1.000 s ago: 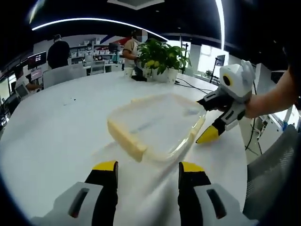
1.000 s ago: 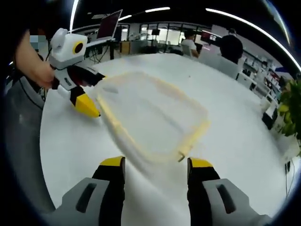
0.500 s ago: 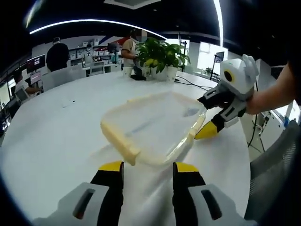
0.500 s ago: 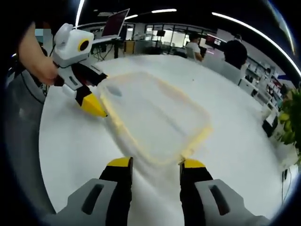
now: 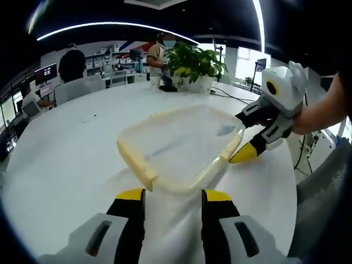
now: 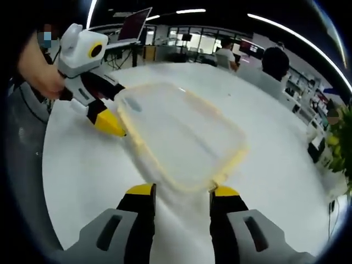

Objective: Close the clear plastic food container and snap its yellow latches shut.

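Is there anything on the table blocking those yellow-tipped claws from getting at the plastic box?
Nothing visible does. The left gripper and right gripper each sit right at an edge of the clear container, with only bare white table around it.

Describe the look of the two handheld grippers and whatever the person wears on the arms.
Each gripper has two black fingers capped with yellow tips, rising from grey housings with dark slots. Seen from across, the other gripper has a white rounded body with a yellow-ringed black circle, black linkages and a yellow wedge tip. The forearm holding it is bare; no sleeve is visible.
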A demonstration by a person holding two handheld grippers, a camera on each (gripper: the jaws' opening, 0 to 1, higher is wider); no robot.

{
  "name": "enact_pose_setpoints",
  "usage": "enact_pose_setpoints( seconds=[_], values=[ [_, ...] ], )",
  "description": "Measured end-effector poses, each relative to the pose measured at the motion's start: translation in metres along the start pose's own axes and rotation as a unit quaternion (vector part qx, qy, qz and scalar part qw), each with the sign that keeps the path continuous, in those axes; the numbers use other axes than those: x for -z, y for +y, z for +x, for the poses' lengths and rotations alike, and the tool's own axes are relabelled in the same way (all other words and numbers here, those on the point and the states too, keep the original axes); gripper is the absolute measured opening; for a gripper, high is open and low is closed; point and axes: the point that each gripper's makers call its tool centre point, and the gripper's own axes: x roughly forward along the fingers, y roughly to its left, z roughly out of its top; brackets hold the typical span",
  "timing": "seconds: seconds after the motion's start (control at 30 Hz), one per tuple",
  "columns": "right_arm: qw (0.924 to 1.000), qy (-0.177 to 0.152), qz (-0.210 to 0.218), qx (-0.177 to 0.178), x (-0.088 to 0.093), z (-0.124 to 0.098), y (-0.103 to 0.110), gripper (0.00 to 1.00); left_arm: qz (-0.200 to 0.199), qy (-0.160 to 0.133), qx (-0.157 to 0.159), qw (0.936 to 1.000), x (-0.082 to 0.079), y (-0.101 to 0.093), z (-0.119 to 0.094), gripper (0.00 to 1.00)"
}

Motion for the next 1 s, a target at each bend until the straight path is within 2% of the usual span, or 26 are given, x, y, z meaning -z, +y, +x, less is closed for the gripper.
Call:
enact_pose_setpoints(
  seconds=[0.53, 0.83, 1.0],
  values=[
    [0.9979, -0.003, -0.052, -0.037, -0.037, 0.034, 0.039, 0.33, -0.010, 0.009, -0.044, 0.9989, 0.031, 0.045, -0.041, 0.32],
    [0.9970, -0.007, -0.055, -0.054, -0.054, 0.049, 0.054, 0.32, -0.018, 0.014, -0.064, 0.9977, 0.041, 0.066, -0.056, 0.32],
    [0.9970, -0.011, -0.050, -0.058, -0.058, 0.054, 0.058, 0.32, -0.023, 0.017, -0.071, 0.9971, 0.044, 0.072, -0.060, 0.32]
  ],
)
